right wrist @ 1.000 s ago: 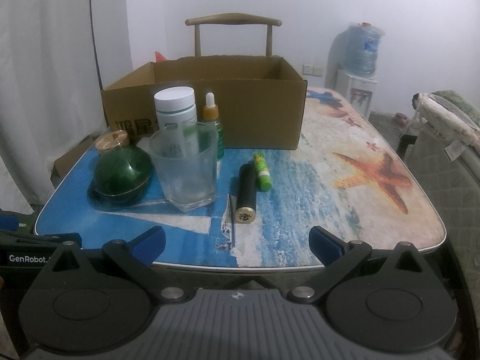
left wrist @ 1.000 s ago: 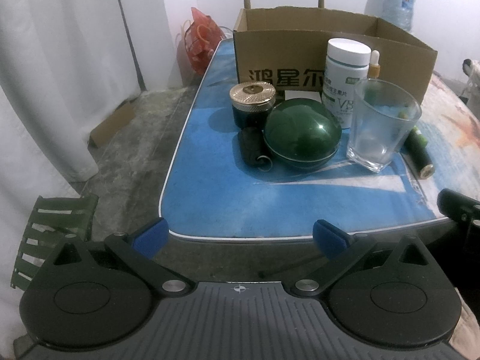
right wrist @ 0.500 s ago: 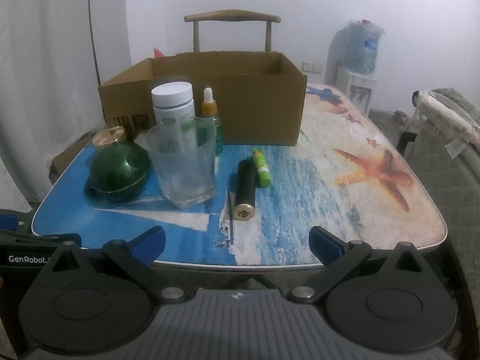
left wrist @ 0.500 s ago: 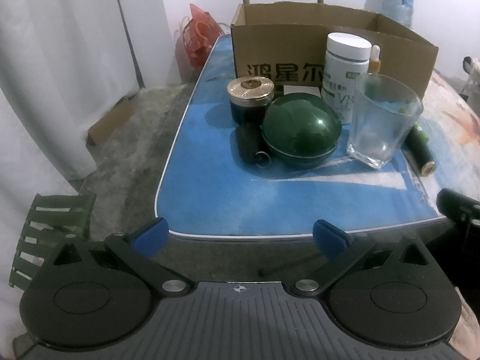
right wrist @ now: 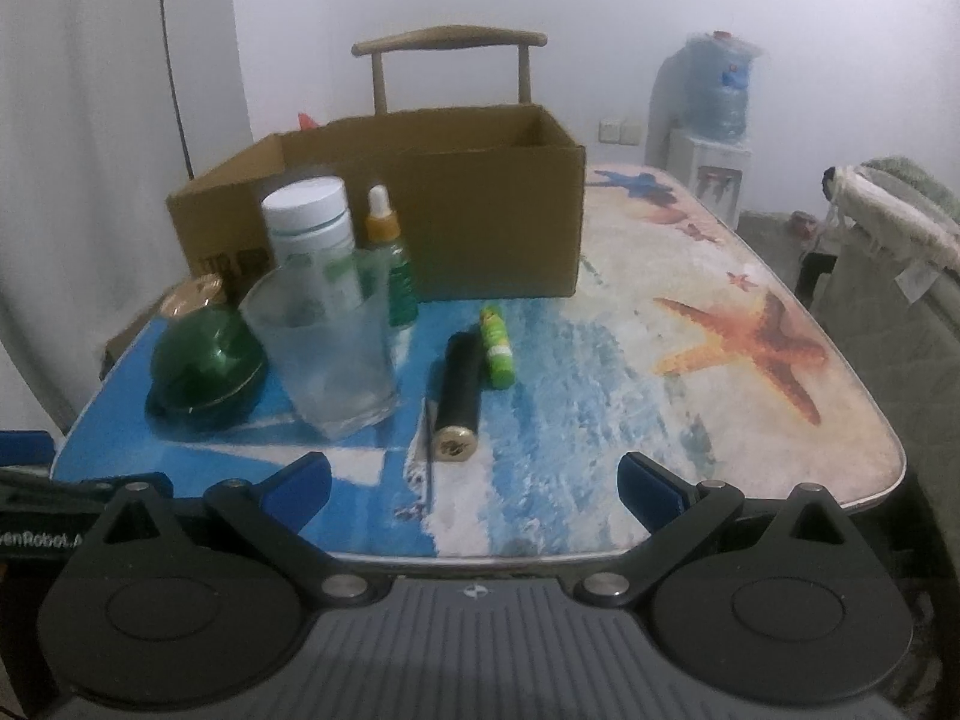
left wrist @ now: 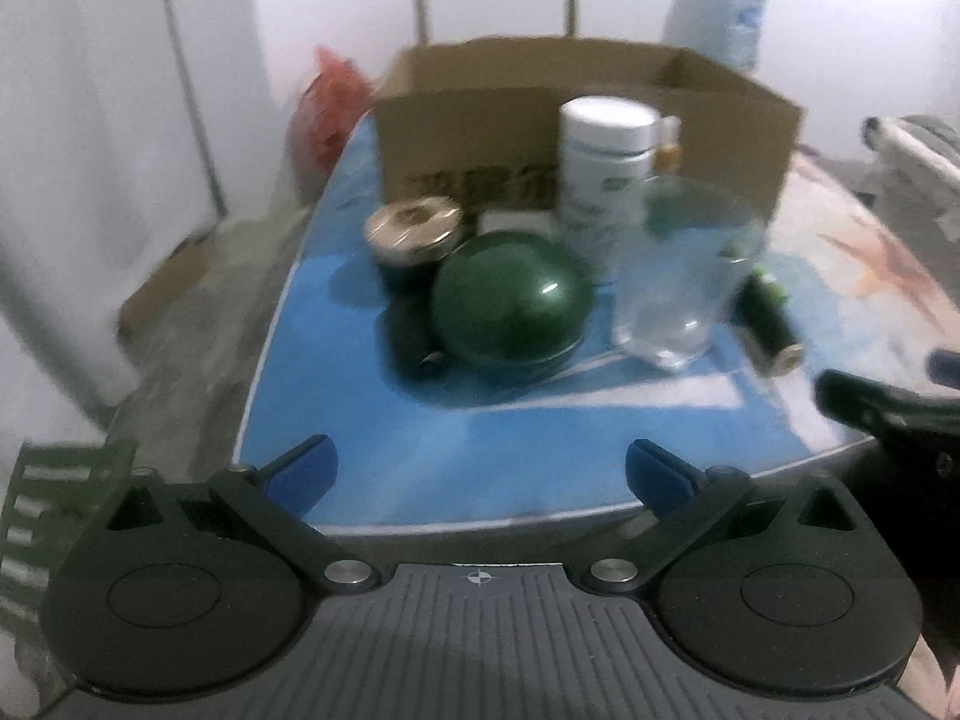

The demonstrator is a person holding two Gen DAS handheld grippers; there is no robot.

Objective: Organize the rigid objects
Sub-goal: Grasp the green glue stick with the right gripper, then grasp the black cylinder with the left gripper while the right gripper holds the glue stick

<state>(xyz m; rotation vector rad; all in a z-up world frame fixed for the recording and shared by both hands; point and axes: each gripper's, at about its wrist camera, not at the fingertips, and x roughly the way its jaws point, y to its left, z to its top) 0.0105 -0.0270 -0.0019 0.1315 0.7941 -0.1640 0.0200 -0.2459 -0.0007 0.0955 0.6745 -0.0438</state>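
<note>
An open cardboard box (right wrist: pixel 420 210) stands at the back of the table. In front of it are a white bottle (right wrist: pixel 309 228), a dropper bottle (right wrist: pixel 390 264), a clear glass (right wrist: pixel 327 354), a green dome (right wrist: pixel 207 360), a gold-lidded jar (left wrist: pixel 414 237), a black tube (right wrist: pixel 459 396) and a green tube (right wrist: pixel 497 348). My left gripper (left wrist: pixel 477 474) is open and empty at the table's near edge, facing the dome (left wrist: pixel 510 300) and the glass (left wrist: pixel 678 294). My right gripper (right wrist: pixel 474 483) is open and empty, just short of the black tube.
A wooden chair (right wrist: pixel 450 60) stands behind the box. A water dispenser (right wrist: pixel 714 120) is at the back right, a padded seat (right wrist: pixel 888 252) to the right. A red bag (left wrist: pixel 327 114) and a white curtain (left wrist: pixel 90 150) are left of the table.
The left gripper has swung right and moved in towards the table, with motion blur. The right gripper has edged forward over the table's near edge. Nothing on the table has moved.
</note>
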